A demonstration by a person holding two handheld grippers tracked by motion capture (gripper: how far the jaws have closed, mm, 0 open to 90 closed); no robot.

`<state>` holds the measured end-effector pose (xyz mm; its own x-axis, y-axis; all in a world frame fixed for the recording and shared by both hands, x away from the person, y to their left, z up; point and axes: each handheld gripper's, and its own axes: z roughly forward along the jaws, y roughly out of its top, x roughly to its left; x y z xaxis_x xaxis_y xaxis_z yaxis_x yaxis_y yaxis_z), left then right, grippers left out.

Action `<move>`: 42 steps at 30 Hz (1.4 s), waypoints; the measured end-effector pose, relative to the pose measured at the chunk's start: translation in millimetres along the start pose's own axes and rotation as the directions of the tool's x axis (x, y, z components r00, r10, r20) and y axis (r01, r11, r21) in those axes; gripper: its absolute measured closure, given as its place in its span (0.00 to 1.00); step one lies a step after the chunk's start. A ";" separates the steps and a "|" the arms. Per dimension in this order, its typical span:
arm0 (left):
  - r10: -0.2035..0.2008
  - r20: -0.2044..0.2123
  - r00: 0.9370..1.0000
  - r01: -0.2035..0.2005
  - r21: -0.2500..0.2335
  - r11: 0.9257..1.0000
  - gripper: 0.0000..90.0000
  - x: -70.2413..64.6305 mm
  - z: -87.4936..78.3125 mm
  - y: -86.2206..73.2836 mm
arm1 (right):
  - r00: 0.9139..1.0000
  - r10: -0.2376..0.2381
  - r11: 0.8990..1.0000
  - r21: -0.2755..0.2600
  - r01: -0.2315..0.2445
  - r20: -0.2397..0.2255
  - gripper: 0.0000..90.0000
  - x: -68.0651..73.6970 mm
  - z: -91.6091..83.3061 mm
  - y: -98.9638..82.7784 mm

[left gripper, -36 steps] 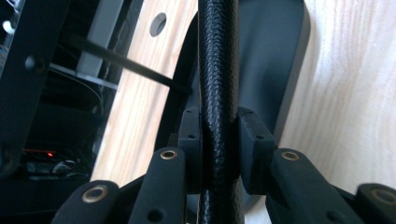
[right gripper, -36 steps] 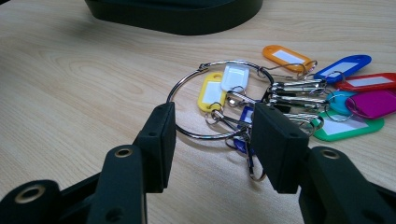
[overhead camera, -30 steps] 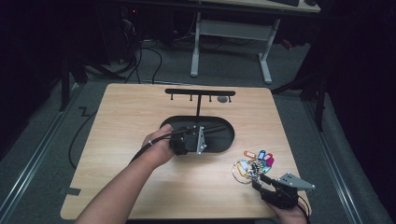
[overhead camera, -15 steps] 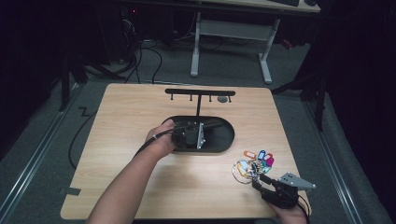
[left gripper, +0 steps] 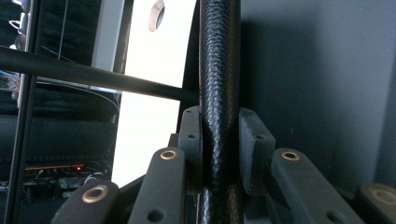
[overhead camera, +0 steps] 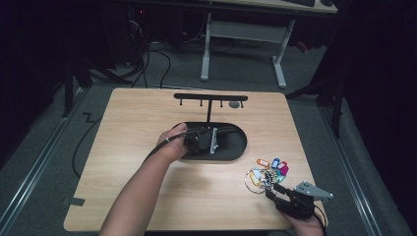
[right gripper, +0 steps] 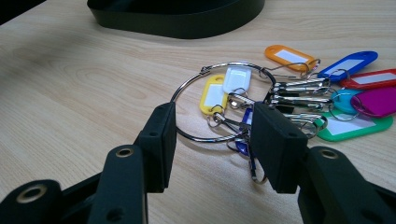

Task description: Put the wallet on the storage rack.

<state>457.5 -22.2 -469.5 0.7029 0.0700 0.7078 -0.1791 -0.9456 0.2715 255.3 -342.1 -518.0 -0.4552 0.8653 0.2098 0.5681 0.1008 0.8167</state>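
A black stand has an oval base [overhead camera: 237,143], an upright post [left gripper: 219,70] and a top bar with hooks [overhead camera: 211,97]. My left gripper [overhead camera: 219,133] lies over the base. In the left gripper view its jaws [left gripper: 219,126] are shut on the textured black post. A metal key ring [right gripper: 219,100] with several coloured tags [overhead camera: 275,166] lies on the table at the front right. My right gripper [overhead camera: 272,189] stands open just in front of it, and in the right gripper view the ring's near edge sits between the gripper [right gripper: 212,126] pads, not pinched.
A small grey round piece [overhead camera: 235,104] hangs under the right end of the hook bar. The wooden table [overhead camera: 137,128] ends close behind the stand. Cables and a white desk frame [overhead camera: 243,34] are on the floor beyond.
My left gripper has slid right and farther onto the stand's base, up to the post. The right gripper and the key ring have stayed put.
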 end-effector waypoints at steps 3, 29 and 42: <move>0.003 0.002 1.000 -0.003 0.013 1.000 0.82 0.4 2.0 -2.3 | 1.000 -0.003 1.000 0.000 0.003 -0.001 0.57 0.9 0.1 0.0; -0.041 0.102 0.994 0.035 0.059 0.998 0.71 -9.1 1.1 -6.2 | 1.000 -0.012 1.000 0.007 0.012 -0.001 0.58 2.2 2.1 -0.2; -0.139 0.102 0.985 0.142 -0.015 0.990 0.69 -4.5 -37.2 -18.9 | 1.000 -0.013 1.000 0.015 0.013 0.003 0.61 6.2 2.9 0.4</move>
<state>432.1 7.1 -453.5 0.7877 0.1683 0.5926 -0.0881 -0.9213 0.3789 254.7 -335.3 -517.9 -0.4608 0.8652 0.1977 0.5723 0.1194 0.8113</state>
